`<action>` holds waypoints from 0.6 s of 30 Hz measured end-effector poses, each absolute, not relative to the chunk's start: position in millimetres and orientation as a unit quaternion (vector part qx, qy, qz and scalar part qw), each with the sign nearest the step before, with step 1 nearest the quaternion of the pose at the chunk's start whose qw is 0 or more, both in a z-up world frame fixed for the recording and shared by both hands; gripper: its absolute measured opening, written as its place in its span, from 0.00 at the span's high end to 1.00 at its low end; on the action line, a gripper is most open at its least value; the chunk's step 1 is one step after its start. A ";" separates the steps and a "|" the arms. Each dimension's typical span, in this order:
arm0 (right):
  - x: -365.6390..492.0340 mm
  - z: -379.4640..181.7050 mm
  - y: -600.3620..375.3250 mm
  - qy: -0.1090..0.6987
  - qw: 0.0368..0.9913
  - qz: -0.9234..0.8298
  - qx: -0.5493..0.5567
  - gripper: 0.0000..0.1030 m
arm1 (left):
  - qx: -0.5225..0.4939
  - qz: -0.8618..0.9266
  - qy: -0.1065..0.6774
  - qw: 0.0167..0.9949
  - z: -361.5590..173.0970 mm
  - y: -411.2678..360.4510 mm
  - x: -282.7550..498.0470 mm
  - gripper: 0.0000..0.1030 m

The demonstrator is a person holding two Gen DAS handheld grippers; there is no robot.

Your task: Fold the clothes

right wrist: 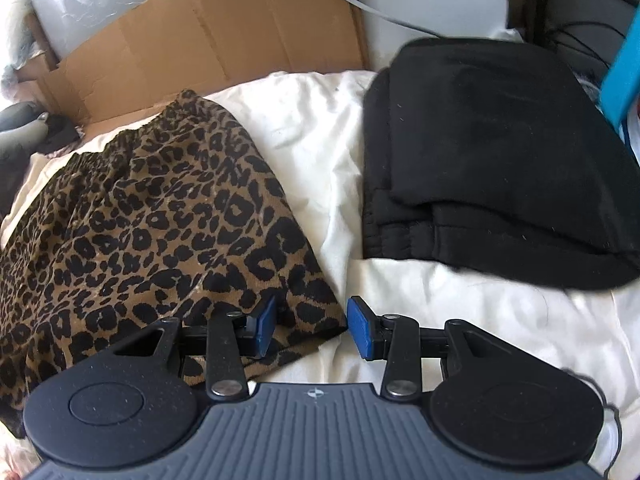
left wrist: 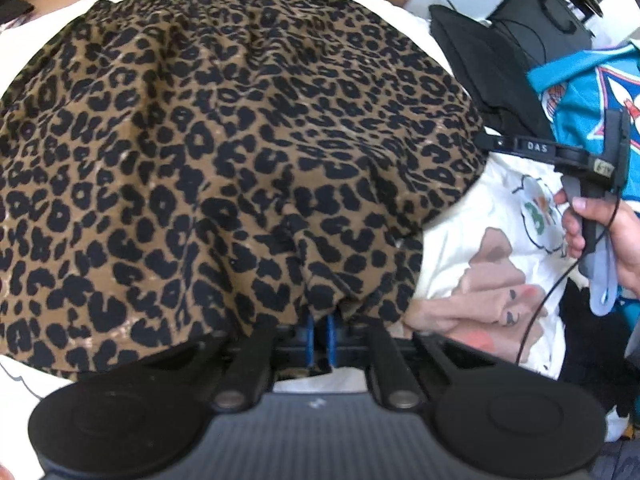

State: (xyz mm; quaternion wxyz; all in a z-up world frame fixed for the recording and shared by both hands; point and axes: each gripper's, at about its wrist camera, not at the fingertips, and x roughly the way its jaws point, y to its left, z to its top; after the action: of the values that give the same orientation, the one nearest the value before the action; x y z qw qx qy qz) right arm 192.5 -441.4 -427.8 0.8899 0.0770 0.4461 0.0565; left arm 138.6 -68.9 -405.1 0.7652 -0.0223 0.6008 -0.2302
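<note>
Leopard-print skirt (right wrist: pixel 152 216) lies spread, waistband far; left gripper (left wrist: pixel 319 332) pinches its near hem shut, right gripper (right wrist: pixel 312 328) gapes around the hem corner.

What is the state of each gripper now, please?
Left gripper: shut on the leopard-print garment.
Right gripper: open, straddling that garment's corner, gripping nothing.

Left tongs (left wrist: pixel 320 330) pinch the leopard-print skirt (left wrist: pixel 224 152) hem.
</note>
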 end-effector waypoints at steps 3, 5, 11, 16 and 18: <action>194.0 -430.5 -436.6 0.452 0.887 0.070 0.063 0.59 | -0.019 -0.234 0.598 0.766 -404.2 -69.0 138.6 0.93; 193.8 -429.8 -442.2 0.456 0.884 0.065 0.085 0.75 | -0.017 -0.235 0.597 0.767 -402.8 -69.2 138.6 0.93; 189.2 -406.4 -456.8 0.439 0.891 0.039 0.108 0.97 | -0.017 -0.238 0.590 0.771 -392.6 -62.9 134.2 0.94; 195.4 -389.3 -460.6 0.434 0.894 0.015 0.108 0.97 | 0.001 -0.248 0.586 0.771 -392.1 -53.4 126.5 0.99; 199.0 -386.4 -458.9 0.435 0.895 0.012 0.096 0.97 | 0.006 -0.252 0.584 0.772 -392.1 -51.3 123.8 0.99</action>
State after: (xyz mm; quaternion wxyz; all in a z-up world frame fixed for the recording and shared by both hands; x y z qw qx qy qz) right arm 199.0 -458.9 -386.4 0.8952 0.0957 0.4350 0.0122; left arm 123.8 -51.3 -392.1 0.7717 0.0064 0.5839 -0.2519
